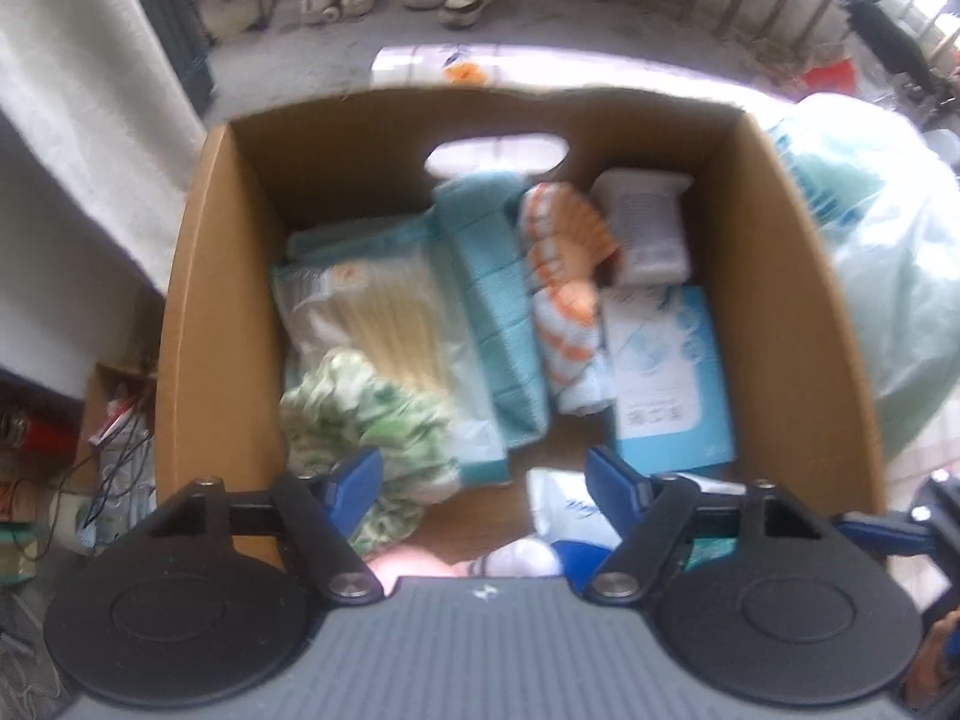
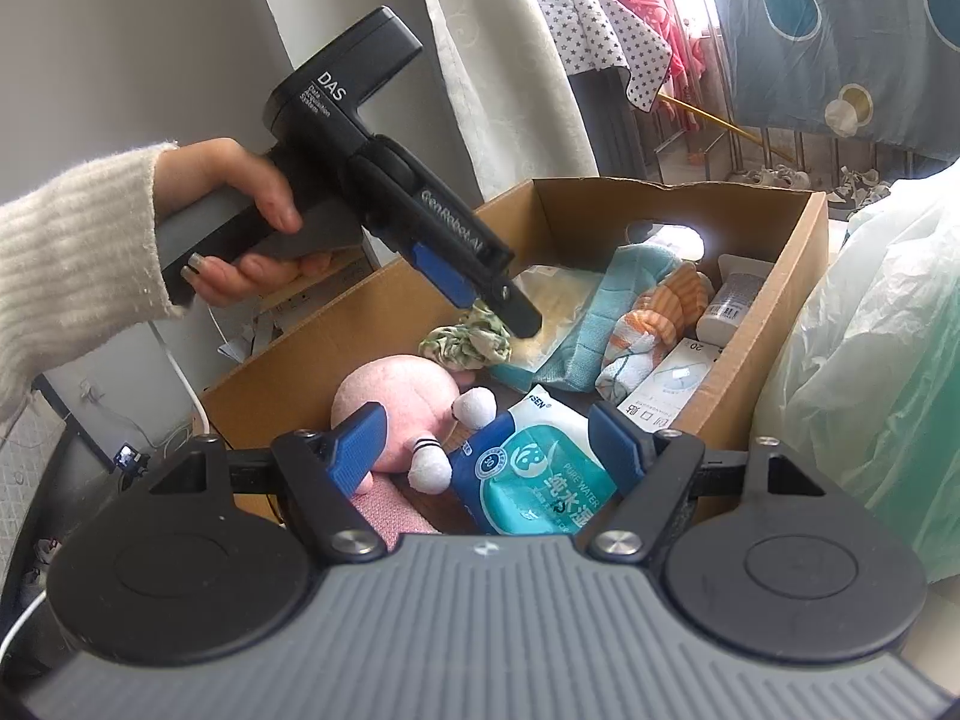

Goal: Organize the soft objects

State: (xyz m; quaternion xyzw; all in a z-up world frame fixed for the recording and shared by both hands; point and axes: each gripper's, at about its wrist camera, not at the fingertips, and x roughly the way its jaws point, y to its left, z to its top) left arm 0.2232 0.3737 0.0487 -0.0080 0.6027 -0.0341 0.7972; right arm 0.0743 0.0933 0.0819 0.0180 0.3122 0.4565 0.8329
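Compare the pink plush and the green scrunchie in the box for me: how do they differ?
The pink plush is smooth and rounded with white striped feet; the green scrunchie is a crumpled, green-and-white patterned ring. The plush looks clearly bigger than the scrunchie. The scrunchie sits right under the left claw, while the plush lies at the near end, close to the right claw. Both are soft and lie loose inside the box.

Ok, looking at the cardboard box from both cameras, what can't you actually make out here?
- Pink plush toy: left wrist view shows only a sliver; the claw body hides the rest.
- Label on the white bottle: blurred in the left wrist view, too small in the right.
- Green floral cloth: right wrist view, top hidden behind the left claw.
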